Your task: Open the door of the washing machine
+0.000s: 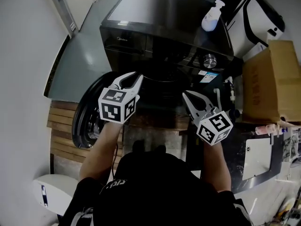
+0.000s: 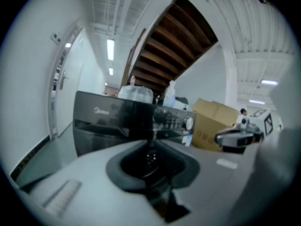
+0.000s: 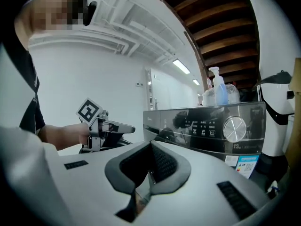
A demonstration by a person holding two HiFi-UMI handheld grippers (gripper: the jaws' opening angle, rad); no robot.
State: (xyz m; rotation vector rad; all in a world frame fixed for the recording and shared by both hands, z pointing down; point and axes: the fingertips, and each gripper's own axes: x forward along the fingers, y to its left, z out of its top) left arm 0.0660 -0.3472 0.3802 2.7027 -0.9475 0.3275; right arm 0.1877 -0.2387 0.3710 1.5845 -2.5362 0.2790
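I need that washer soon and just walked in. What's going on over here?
A person stands at the front-loading washing machine with tongs in each hand. Its round door already looks swung open to the left, which leaves the drum opening exposed. The left tongs, slightly apart, and the right tongs, shut, hover in front of the machine. Neither holds anything.
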